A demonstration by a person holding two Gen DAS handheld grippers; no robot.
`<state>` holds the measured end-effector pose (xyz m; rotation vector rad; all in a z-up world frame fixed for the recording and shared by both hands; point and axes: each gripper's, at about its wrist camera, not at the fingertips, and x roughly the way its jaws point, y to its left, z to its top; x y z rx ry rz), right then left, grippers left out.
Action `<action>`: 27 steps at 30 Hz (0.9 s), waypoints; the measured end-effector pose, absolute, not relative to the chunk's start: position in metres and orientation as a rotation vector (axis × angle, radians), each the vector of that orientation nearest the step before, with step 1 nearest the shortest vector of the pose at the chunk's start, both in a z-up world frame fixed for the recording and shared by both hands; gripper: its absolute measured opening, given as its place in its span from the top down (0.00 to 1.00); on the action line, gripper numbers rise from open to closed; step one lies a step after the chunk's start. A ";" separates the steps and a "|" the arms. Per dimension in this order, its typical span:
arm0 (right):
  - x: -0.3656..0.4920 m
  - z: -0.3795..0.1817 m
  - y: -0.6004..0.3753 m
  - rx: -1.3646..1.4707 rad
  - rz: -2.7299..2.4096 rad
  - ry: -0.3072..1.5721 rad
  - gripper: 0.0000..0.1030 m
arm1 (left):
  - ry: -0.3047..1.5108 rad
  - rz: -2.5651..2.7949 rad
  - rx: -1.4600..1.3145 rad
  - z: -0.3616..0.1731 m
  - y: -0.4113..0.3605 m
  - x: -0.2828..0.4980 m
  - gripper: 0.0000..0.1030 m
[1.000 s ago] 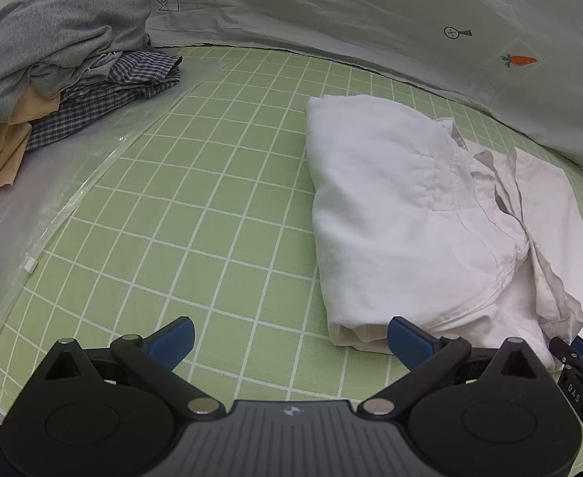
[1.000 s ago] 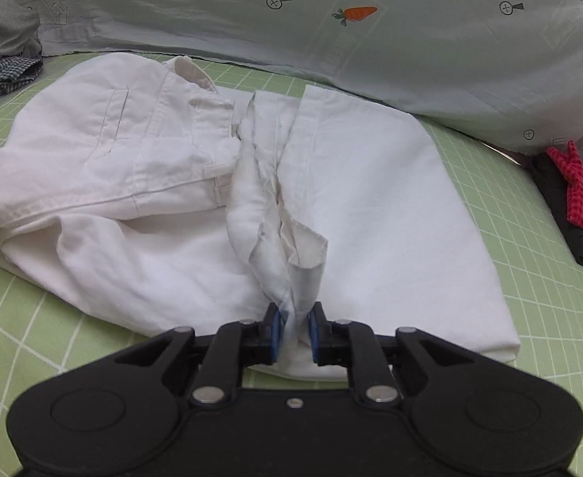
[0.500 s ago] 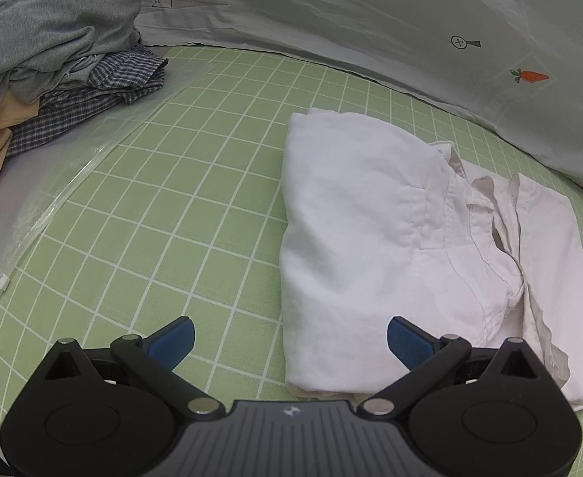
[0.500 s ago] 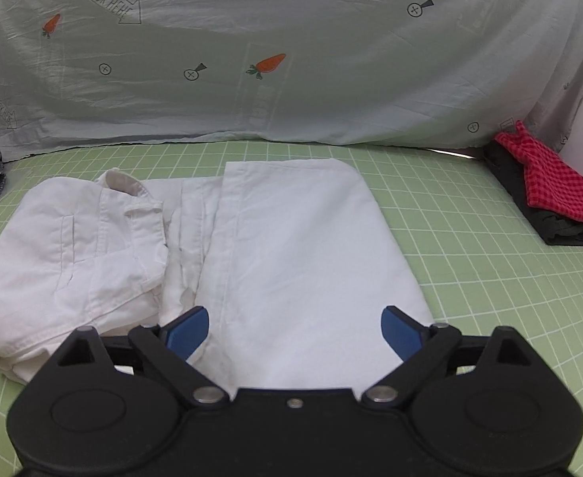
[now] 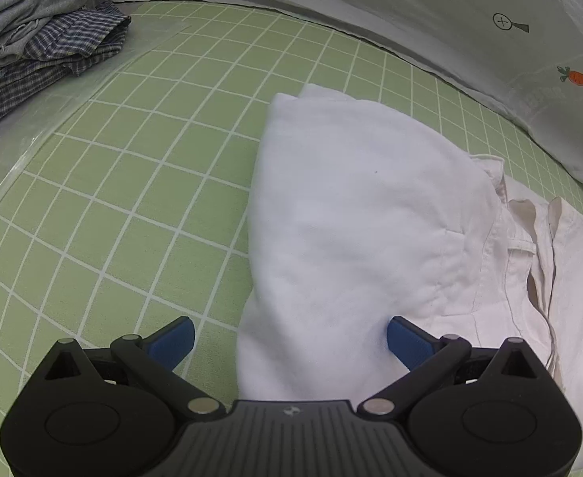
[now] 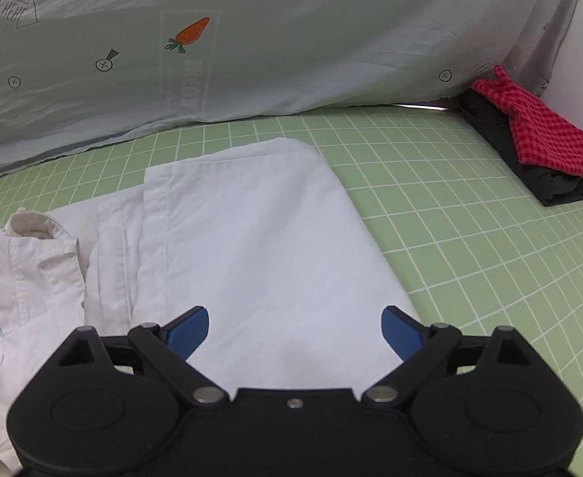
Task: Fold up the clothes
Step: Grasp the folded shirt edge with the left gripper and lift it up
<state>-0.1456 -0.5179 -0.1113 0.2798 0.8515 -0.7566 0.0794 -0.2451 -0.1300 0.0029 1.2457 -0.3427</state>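
Backdrop: we see a pale sheet with carrot prints along the mat's far edge.
Mat: our green grid mat carries everything.
Shirt: the white shirt lies folded mid-mat, its collar up.
Left pile: we find gray and blue-checked clothes heaped at the far left corner.
Right pile: a red checked cloth lies on a dark garment at the far right edge.
Left gripper: fingers wide apart, straddling the shirt's left fold.
Right gripper: fingers spread, over the shirt's flat right panel.

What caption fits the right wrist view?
Open right gripper over a half-folded white shirt on the green mat.
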 end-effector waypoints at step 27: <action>-0.262 -0.114 -0.523 0.421 -0.874 0.780 0.08 | 1.076 -0.771 -0.170 -0.020 -0.302 0.024 0.88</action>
